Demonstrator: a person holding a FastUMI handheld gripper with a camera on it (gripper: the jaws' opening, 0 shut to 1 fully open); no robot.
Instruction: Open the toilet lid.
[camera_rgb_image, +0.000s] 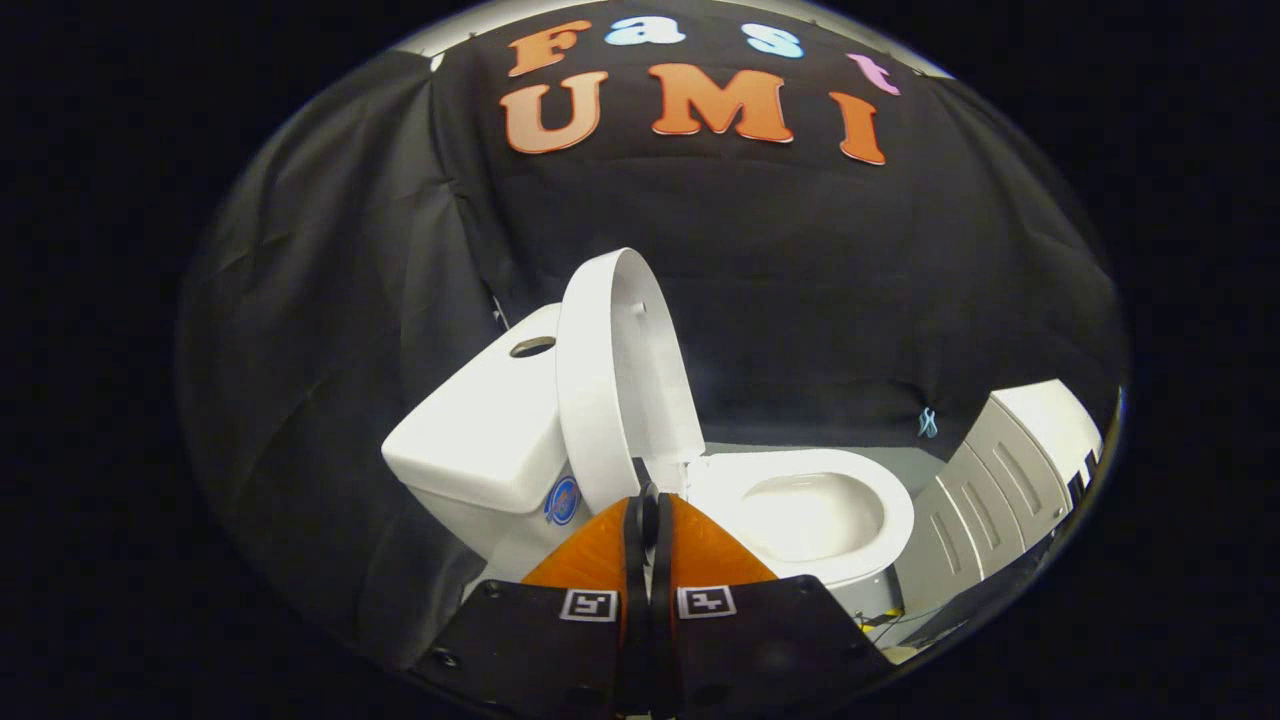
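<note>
Gripper view: toilet (800, 540) sits at centre and lower right of the frame, seen at a tilt.
Lid position: toilet lid (610, 380) stands raised at centre frame, leaning back toward the tank (480, 430); whether it touches the tank cannot be told.
Bowl: seat ring and open bowl (815, 510) lie exposed to the right of the lid.
Gripper state: gripper (650, 500) at bottom centre — fingers pressed together, nothing between them, tips just below the lid's hinge end.
Task status: judged complete or nearly so, since the lid is already up.
Risk 1: lid falls forward — likely if it is not resting past its balance point when left alone.
Risk 2: fingertips knock the hinge area, if the gripper pushes further ahead.
Risk 3: hard push drives the lid into the tank.
Neighbouring item: white cabinet (1010, 480) at right of the frame, well apart from the fingers.
Labels: round blue sticker (563, 500) on the tank's front, too small to read; square coded markers (648, 603) on the fingers carry no letters.
</note>
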